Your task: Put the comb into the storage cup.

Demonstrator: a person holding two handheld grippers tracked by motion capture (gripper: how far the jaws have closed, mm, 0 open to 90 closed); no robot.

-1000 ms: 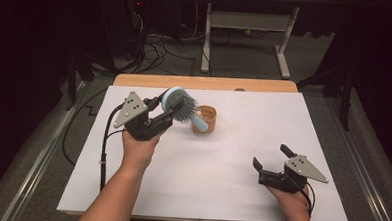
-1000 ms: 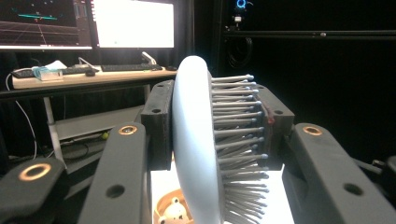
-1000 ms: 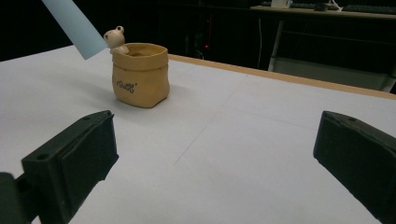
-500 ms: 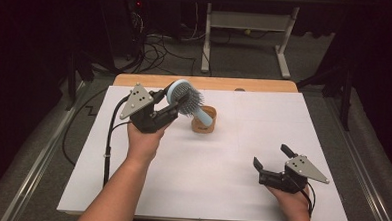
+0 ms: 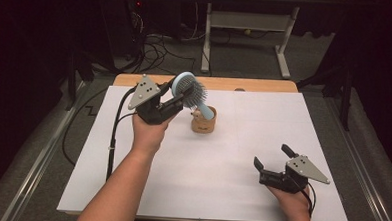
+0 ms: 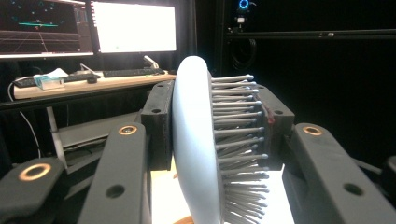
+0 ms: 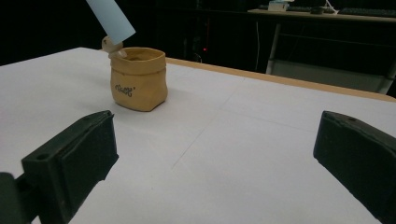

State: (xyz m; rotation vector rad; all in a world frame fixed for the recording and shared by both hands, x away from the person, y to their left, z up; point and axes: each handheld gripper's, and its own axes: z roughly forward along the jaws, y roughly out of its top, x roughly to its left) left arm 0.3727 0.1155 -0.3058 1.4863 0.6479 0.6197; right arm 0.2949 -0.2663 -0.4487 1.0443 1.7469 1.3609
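A light blue hairbrush (image 5: 187, 87) with grey bristles hangs tilted over a small tan pot (image 5: 204, 120) near the middle of the white table top (image 5: 263, 118). My left gripper (image 5: 177, 95) is shut on the brush's round head. In the left gripper view one pad presses on the blue back (image 6: 196, 140) and the other on the bristles. The handle (image 7: 109, 18) slopes down to just above the pot's rim (image 7: 137, 77). My right gripper (image 5: 272, 156) rests near the front right of the table, jaws wide open (image 7: 219, 154) with nothing between them, facing the pot.
The bare wooden table edge (image 5: 255, 85) runs along the far side. Beyond it are floor cables (image 5: 156, 48) and a white desk frame (image 5: 248, 22). Monitors (image 6: 133, 25) and a keyboard (image 6: 133, 72) stand on a desk behind.
My left hand has lifted the brush up and slightly to the right, drawing the handle out of the pot. The right gripper has stayed put.
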